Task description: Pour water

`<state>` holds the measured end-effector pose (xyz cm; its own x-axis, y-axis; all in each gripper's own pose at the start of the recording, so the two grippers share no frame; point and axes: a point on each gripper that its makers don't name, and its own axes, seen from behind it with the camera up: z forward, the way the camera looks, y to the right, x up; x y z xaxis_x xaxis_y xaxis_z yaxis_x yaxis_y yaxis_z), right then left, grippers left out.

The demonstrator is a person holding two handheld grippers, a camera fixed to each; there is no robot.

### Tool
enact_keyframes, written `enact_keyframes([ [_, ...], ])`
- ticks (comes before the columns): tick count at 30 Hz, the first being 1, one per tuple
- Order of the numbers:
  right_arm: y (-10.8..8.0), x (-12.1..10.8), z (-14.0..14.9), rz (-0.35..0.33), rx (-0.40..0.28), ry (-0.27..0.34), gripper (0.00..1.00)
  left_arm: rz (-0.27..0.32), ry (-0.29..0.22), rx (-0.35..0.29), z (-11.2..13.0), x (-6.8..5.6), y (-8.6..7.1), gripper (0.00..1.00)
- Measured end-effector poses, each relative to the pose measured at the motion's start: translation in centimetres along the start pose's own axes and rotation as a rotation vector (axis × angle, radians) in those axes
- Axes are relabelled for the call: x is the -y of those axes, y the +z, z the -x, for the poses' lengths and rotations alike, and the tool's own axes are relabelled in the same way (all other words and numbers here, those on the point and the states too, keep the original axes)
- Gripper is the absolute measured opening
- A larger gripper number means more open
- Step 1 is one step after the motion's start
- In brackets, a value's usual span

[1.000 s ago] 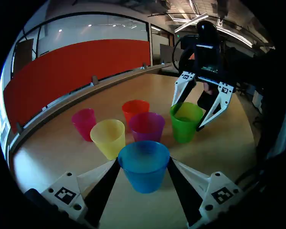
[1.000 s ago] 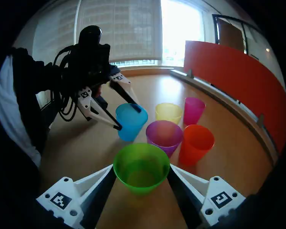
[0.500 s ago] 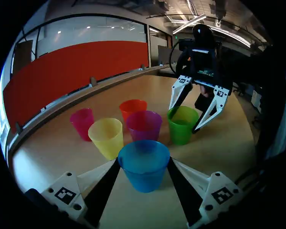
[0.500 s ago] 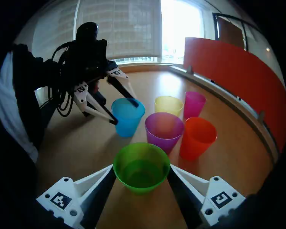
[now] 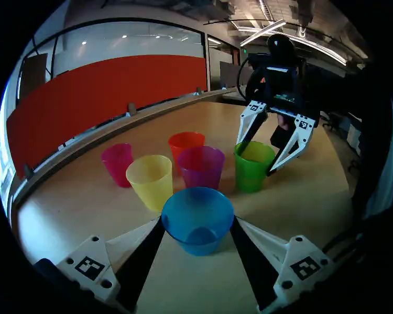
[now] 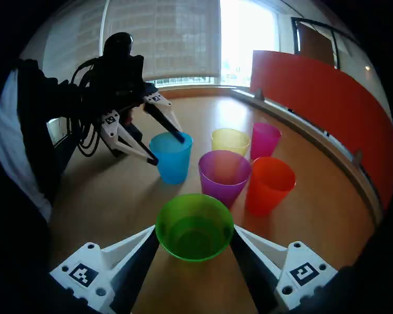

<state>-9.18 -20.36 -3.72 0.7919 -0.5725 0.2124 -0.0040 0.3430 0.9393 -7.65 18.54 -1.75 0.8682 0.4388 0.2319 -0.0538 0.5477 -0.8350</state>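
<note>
Six cups (image 5: 200, 165) cluster on the bench (image 5: 312, 199), toward its red-panelled edge. Left tongs (image 5: 197, 224) pinch the blue cup (image 5: 196, 212); right tongs (image 6: 194, 229) pinch the green cup (image 6: 194, 238), seemingly holding water. Both look upright, so pouring likely remains.

I see white fingers (image 5: 124, 245), black on the inside, on my left claw (image 5: 196, 224) and right claw (image 6: 195, 230), with screws (image 5: 106, 283) and square black-and-white tags (image 5: 89, 267). Behind the left claw: black body (image 6: 118, 68), looped black cables (image 6: 85, 142), dark sleeve (image 6: 44, 99).
</note>
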Motion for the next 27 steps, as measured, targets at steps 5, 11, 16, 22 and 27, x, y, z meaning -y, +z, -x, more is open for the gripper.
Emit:
enact_keyframes([
  [5, 0.0, 0.0, 0.0, 0.002, 0.003, 0.002, 0.93, -0.003, 0.000, 0.004, 0.1, 0.1, 0.0, 0.87],
  [11, -0.1, 0.1, 0.0, 0.003, 0.006, 0.006, 0.93, -0.009, 0.002, 0.030, 0.9, 0.2, 0.0, 0.88],
  [16, -0.2, 0.3, 0.5, 0.001, 0.018, 0.006, 0.96, -0.014, 0.004, 0.035, 0.9, 0.2, -0.1, 0.90],
  [22, -0.3, 0.4, 1.0, 0.005, 0.029, 0.014, 0.98, -0.026, 0.009, 0.056, 1.2, 0.7, -0.3, 0.91],
  [27, -0.7, 0.3, 1.2, 0.015, 0.029, 0.017, 0.98, -0.031, 0.023, 0.062, 0.8, 0.9, -0.7, 0.91],
])
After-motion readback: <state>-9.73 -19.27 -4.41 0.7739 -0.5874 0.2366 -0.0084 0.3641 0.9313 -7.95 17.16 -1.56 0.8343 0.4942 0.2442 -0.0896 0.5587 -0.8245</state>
